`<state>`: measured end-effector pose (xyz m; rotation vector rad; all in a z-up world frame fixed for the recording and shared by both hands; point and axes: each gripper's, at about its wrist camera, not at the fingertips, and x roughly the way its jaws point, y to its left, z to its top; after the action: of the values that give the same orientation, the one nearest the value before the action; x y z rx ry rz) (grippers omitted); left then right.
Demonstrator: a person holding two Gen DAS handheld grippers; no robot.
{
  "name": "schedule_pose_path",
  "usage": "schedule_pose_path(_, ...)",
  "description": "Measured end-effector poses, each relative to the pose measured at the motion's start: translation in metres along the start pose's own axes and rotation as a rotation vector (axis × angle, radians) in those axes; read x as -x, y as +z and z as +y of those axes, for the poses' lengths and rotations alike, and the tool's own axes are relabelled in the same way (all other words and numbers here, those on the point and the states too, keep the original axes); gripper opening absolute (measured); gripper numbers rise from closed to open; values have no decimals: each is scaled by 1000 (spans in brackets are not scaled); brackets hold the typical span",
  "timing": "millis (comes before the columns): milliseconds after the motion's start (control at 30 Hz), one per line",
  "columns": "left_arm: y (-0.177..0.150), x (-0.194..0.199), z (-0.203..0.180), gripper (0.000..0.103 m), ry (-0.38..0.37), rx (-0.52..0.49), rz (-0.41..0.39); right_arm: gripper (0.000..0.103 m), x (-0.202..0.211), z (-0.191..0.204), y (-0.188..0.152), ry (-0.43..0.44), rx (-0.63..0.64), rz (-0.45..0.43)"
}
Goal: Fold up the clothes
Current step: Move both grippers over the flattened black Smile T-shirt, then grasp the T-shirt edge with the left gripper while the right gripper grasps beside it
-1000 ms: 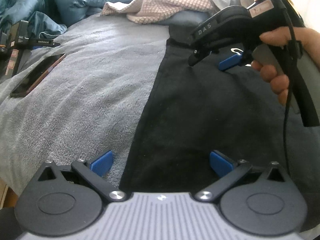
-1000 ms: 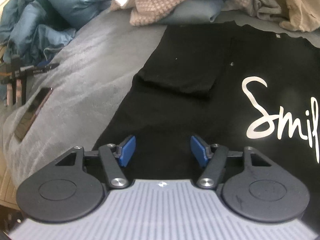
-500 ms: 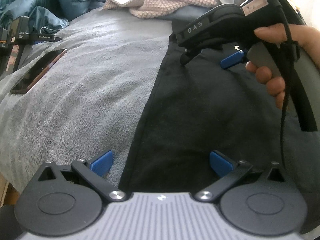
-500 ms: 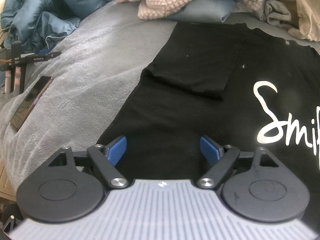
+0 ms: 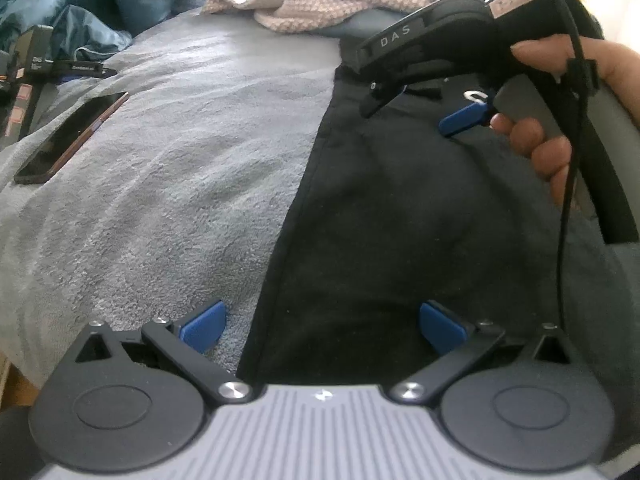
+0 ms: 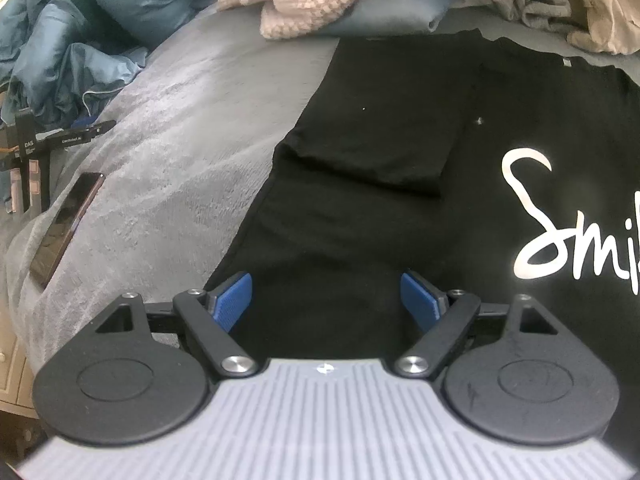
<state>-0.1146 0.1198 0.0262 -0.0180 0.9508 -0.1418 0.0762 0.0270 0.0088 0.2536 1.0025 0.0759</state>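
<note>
T-shirt [image 6: 360,216]: black, flat on grey blanket [image 5: 180,168], sleeve folded inward. Left gripper [image 5: 322,326] and right gripper [image 6: 326,300]: both spread wide, empty, poised over its side edge, likely for the next fold.

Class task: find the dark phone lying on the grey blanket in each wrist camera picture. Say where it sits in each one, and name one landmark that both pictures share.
Left wrist view: the phone lies at the left edge, above mid-height, on the grey blanket.
Right wrist view: the phone lies at the far left, about mid-height, slanting along the blanket's edge.
Shared landmark: the black T-shirt, whose left edge runs to the right of the phone in both pictures.
</note>
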Motion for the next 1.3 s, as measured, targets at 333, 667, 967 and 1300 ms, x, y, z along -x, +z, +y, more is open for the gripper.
schedule_pose_path(333, -50, 27, 28, 103, -274, -30, -181, 81, 26, -10, 31, -62, -6, -94)
schedule_pose_path(667, -65, 35, 69, 89, -414, 65, -277, 73, 9, 14, 47, -59, 77, -70)
schedule_pose_path(967, -49, 10, 80, 57, -465, 106, -303, 63, 41, 22, 35, -11, 193, -55)
schedule_pose_path(1300, -51, 3, 76, 39, -500, 92, -266, 62, -2, 14, 58, -80, 51, -103)
